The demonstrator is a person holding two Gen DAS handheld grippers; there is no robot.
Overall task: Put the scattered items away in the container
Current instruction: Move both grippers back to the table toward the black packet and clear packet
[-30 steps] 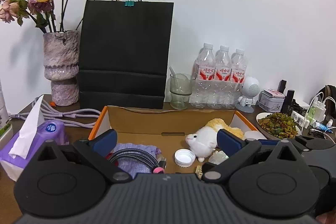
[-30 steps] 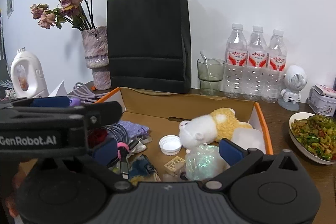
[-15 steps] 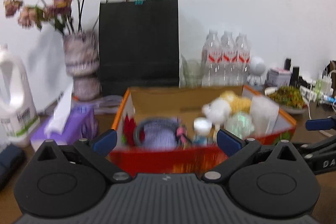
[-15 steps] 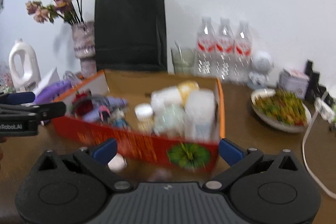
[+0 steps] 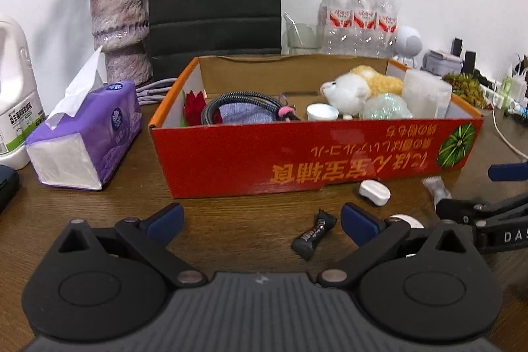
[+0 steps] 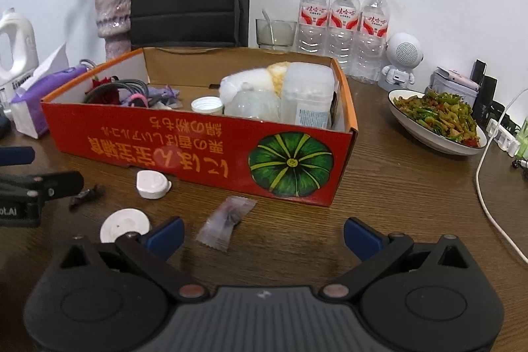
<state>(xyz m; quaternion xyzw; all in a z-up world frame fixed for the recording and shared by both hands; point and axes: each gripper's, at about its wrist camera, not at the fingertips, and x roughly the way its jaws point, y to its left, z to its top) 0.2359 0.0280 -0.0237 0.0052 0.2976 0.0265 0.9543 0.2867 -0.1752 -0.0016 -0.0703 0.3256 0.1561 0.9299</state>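
Four loose items on table before red cardboard box (image 6: 204, 150): white clip-shaped piece (image 6: 152, 184), white disc (image 6: 124, 225), clear wrapped sweet (image 6: 226, 221), dark candy wrapper (image 5: 313, 235). Box at frame centre, holding plush toy (image 5: 349, 89), cable (image 5: 231, 101), bottle cap (image 6: 207, 105). Left gripper (image 5: 260, 220) spread wide, empty, lower frame. Right gripper (image 6: 262, 235) likewise spread, empty, sweet between its fingers.

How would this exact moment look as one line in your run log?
left gripper: open, empty | right gripper: open, empty | box: part filled | on table: dark candy, clear wrapper, white cap, white disc
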